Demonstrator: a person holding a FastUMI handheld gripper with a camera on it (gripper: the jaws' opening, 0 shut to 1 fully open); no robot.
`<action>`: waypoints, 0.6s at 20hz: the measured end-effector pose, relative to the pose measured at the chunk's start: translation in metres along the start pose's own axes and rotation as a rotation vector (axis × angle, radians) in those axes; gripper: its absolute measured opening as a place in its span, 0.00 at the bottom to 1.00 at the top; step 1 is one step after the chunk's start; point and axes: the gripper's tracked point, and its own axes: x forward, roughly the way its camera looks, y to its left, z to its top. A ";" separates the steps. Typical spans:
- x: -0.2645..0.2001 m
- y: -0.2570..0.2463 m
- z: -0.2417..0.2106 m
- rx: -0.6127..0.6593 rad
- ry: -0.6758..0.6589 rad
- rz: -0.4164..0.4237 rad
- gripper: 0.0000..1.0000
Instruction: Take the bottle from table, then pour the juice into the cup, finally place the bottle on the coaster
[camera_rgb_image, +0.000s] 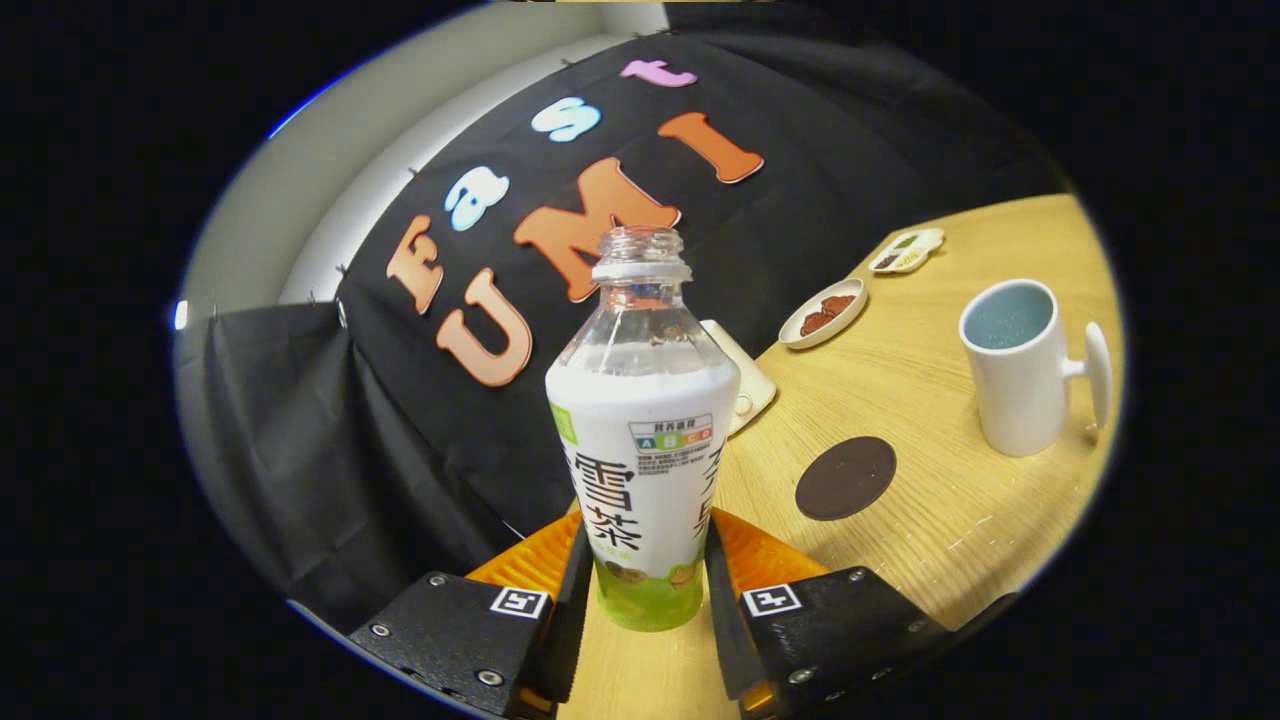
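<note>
**Bottle held in the claw, tilted view over the table**

Bottle (640, 440): clear plastic, cap off, neck threads bare. A white sleeve label wraps the body, with dark characters and a green band at the base. The clear shoulder above the label shows little or no liquid; the level behind the label cannot be told. It stands between the fingers, its lower body at their tips.

Gripper (643, 590): closed narrow on the bottle, both fingers pressing its sides low on the label.

Right of the bottle, a dark round coaster (846, 478) lies flat on the wooden table (960, 530). Farther right stands a white cup (1018, 366) with a pale blue inside, handle turned right. Far behind, a small dish (823, 312) holds brownish pieces; beyond it, a small divided tray (907, 251). A pale flat object (745, 385) shows partly behind the bottle.
</note>
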 end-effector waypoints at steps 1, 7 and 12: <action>0.001 -0.001 0.005 0.051 -0.013 0.004 0.56; 0.002 -0.009 0.023 0.297 -0.062 0.009 0.56; 0.007 -0.018 0.037 0.471 -0.118 0.011 0.56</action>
